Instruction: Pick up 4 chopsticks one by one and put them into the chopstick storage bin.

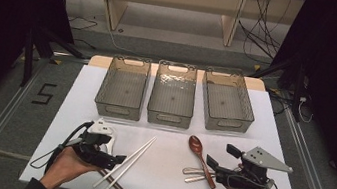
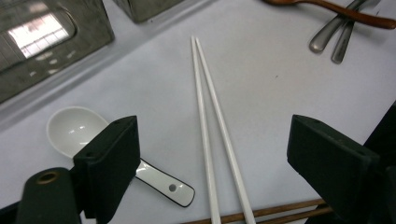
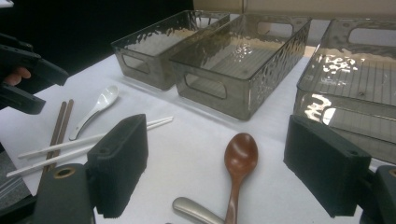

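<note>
- The desk carries three clear bins at its far side, the left bin, the middle bin and the right bin, side by side with their long sides running away from the person; all three look bare inside.
- The left gripper hangs low over the near left of the desk, jaws released and wide with nothing between them; in the left gripper view the white chopsticks run up the middle of the gap, their long axis roughly in line with the way the jaws point, so the jaws stand one to each side of the pair; I judge this hand the nearer to them, and a short drop forward would straddle both sticks.
- The right gripper is over the near right, jaws released too, holding nothing; the wooden spoon lies just ahead between its jaws, bowl towards the bins, handle running back under the gripper.
- The brown chopsticks lie crosswise under the near ends of the white pair.
- The white soup spoon lies beside the left jaw, bowl away.
- Two metal spoons lie under the wooden spoon's handle.
- Writing: a dark mark like a "5" on the floor left of the desk; I can read no brand or label on the bins or utensils.
</note>
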Motion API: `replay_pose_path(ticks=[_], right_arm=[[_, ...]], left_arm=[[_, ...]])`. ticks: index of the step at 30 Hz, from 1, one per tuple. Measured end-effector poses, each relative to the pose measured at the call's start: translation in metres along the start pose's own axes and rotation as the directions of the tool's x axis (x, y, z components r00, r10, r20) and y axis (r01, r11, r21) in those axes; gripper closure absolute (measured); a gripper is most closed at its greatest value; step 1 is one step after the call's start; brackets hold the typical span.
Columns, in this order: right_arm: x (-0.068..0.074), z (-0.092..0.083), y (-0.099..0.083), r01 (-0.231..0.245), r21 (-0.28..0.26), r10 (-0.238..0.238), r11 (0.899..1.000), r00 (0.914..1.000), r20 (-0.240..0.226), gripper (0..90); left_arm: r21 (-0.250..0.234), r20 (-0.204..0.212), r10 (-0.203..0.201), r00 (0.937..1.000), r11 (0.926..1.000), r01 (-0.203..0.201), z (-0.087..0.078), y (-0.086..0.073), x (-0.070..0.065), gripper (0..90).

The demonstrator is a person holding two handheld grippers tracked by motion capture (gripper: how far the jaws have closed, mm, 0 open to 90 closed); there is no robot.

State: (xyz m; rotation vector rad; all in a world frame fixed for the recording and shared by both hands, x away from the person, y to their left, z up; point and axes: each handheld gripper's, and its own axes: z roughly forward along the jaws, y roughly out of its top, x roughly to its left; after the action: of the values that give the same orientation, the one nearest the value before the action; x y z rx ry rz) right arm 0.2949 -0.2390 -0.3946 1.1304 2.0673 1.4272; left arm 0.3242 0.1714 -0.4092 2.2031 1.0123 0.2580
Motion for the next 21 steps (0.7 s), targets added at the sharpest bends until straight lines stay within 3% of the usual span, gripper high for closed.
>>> replay_pose_path(ticks=[6, 14, 21], right_arm=[[0.0, 0.002, 0.0, -0.003, 0.013, 0.003, 1.0, 1.0, -0.006, 22.9], [0.0, 0.003, -0.001, -0.002, 0.021, 0.002, 1.0, 0.9999, -0.015, 23.1], [0.0, 0.004, -0.001, -0.005, 0.029, 0.005, 1.0, 0.9998, -0.022, 23.4]], left_arm=[[0.102, 0.015, -0.024, 0.9996, 0.9946, 0.023, 0.015, 0.0, 0.006, 24.0], [0.176, 0.006, -0.011, 0.9999, 0.9843, 0.009, 0.027, 0.001, 0.008, 34.9], [0.262, -0.001, 0.009, 1.0, 0.965, -0.009, 0.043, 0.002, 0.007, 45.6]])
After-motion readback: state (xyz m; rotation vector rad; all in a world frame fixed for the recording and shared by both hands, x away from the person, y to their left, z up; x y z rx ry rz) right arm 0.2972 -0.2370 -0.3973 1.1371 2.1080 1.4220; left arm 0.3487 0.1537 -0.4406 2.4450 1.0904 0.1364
